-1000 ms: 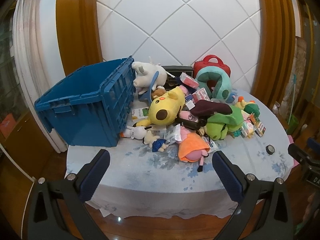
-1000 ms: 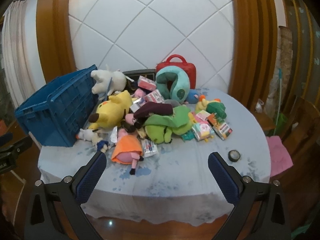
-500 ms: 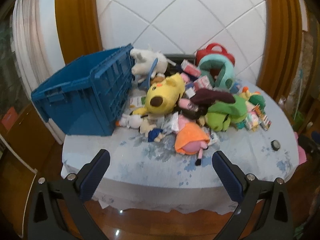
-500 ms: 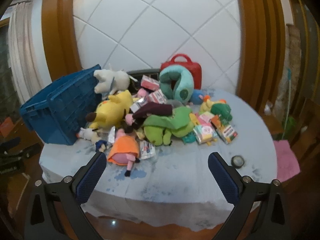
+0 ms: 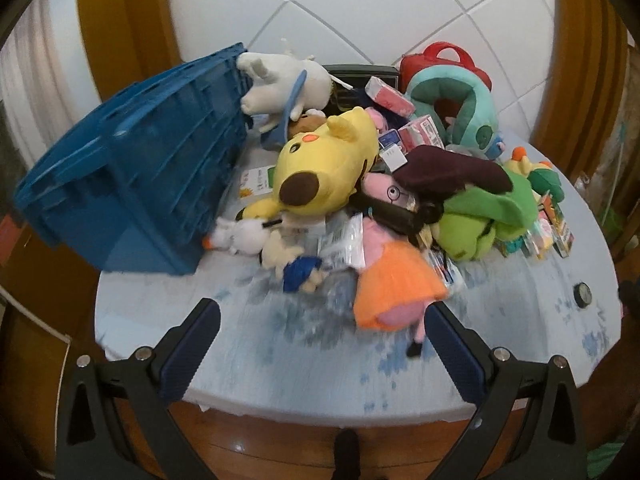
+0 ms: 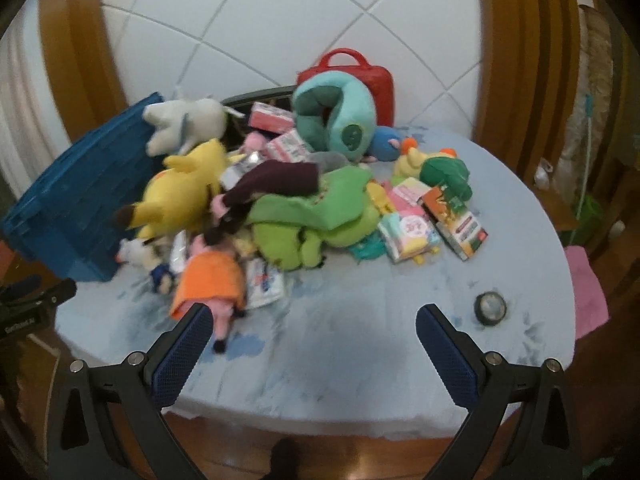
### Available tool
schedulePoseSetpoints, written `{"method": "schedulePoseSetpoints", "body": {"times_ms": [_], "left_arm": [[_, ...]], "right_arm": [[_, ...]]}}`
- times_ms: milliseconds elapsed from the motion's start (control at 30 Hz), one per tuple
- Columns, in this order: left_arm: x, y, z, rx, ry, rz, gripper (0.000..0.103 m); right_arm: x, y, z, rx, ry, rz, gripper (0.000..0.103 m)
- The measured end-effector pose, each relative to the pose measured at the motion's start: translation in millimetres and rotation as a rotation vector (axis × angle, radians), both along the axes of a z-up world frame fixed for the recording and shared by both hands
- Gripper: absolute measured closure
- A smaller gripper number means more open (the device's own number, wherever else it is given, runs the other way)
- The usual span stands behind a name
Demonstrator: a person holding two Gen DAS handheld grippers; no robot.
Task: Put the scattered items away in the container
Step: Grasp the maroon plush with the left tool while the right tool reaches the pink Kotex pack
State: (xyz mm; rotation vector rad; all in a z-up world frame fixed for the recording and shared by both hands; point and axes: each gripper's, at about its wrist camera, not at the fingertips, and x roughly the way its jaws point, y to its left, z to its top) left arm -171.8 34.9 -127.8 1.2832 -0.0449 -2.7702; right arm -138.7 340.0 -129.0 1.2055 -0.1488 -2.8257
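The left gripper (image 5: 320,344) is wide open and holds nothing. The right gripper (image 6: 312,344) is wide open too. The toy pile (image 5: 384,184) sits on the table (image 5: 280,360) just ahead of both. The blue bin (image 5: 132,188) stands ahead and to the left, touching the pile.
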Motion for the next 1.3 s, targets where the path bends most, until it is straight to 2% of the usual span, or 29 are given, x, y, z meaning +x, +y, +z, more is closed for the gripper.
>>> {"method": "schedulePoseSetpoints", "body": {"times_ms": [200, 267, 433, 567, 733, 900, 1000, 1067, 1133, 1167, 1200, 1267, 1300], "left_arm": [[-61.0, 8.3, -6.6, 0.011, -0.016, -0.063, 0.0], [-77.9, 16.7, -9.5, 0.015, -0.022, -0.088, 0.003], [-114.4, 47.4, -20.1, 0.017, -0.047, -0.145, 0.004], [-144.2, 72.6, -29.9, 0.022, -0.07, -0.164, 0.004], [-181.5, 111.3, -45.7, 0.026, -0.093, -0.161, 0.004], [-210.2, 146.2, -58.5, 0.038, -0.122, -0.188, 0.004], [-228.3, 159.9, -74.1, 0.013, -0.159, -0.203, 0.004], [-244.3, 163.9, -90.4, 0.009, -0.214, -0.206, 0.004], [-251.4, 160.9, -93.7, 0.042, -0.222, -0.208, 0.013], [-254.1, 159.5, -92.0, 0.057, -0.218, -0.216, 0.031], [-258.2, 158.0, -89.0, 0.046, -0.211, -0.212, 0.055], [-267.1, 154.8, -84.3, 0.005, -0.202, -0.192, 0.076], [-273.7, 149.8, -84.4, -0.003, -0.204, -0.177, 0.078]], "right_arm": [[-46.3, 8.2, -2.0, 0.011, -0.003, -0.08, 0.0], [-57.8, 11.4, -4.3, 0.029, -0.014, -0.111, 0.0], [-89.1, 26.9, -17.8, 0.024, -0.067, -0.127, 0.003], [-118.8, 35.6, -25.4, 0.019, -0.095, -0.096, 0.003], [-169.6, 43.5, -31.8, 0.011, -0.103, 0.008, 0.003], [-213.6, 58.7, -44.5, -0.001, -0.131, 0.029, 0.003], [-232.1, 64.4, -52.5, -0.005, -0.152, 0.032, 0.003], [-243.7, 68.0, -57.8, -0.017, -0.163, 0.028, 0.003], [-252.8, 69.6, -62.9, -0.043, -0.18, 0.028, 0.003], [-257.1, 69.1, -64.9, -0.052, -0.187, 0.032, 0.002], [-262.9, 67.6, -66.6, -0.054, -0.192, 0.037, 0.002], [-273.8, 64.6, -69.1, -0.06, -0.198, 0.037, 0.002], [-279.1, 63.1, -70.2, -0.063, -0.201, 0.036, 0.002]]}}
